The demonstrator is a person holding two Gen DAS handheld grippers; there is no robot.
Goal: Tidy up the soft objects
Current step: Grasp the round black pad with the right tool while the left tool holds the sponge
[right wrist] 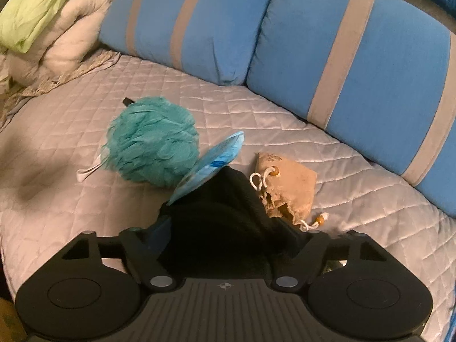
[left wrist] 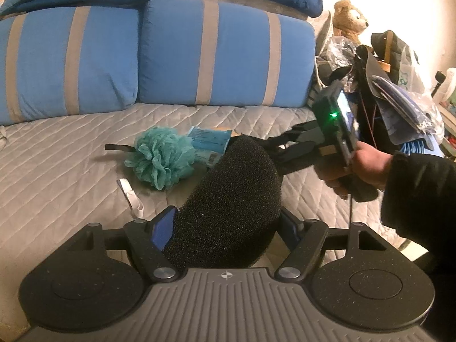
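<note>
**Black Sponge Held Between Both Grippers Over the Bed**

While I hold a gripper in each hand, both clamp the same black sponge from opposite ends.

1. Left gripper: my fingers are closed narrow on the near end of the sponge. One blue pad presses its left side; the other pad sits against its right side. The sponge rises from the jaws toward 12 o'clock and bends over in an arch.

2. Right gripper: in the left wrist view it enters from 3 o'clock, held by my right hand, and its fingertips meet the far end of the sponge. In the right wrist view the right gripper is closed on the same dark sponge, which fills the space between the fingers.

3. Items on the quilted grey bed cover:
   - A teal bath pouf lies at 11 o'clock from the right gripper.
   - A blue packet touches the pouf and leans against the top of the sponge.
   - A tan drawstring pouch lies at 1 o'clock, just beside the sponge.

4. Two blue striped pillows stand at 12 o'clock along the back of the bed. A teddy bear sits at 2 o'clock.
</note>
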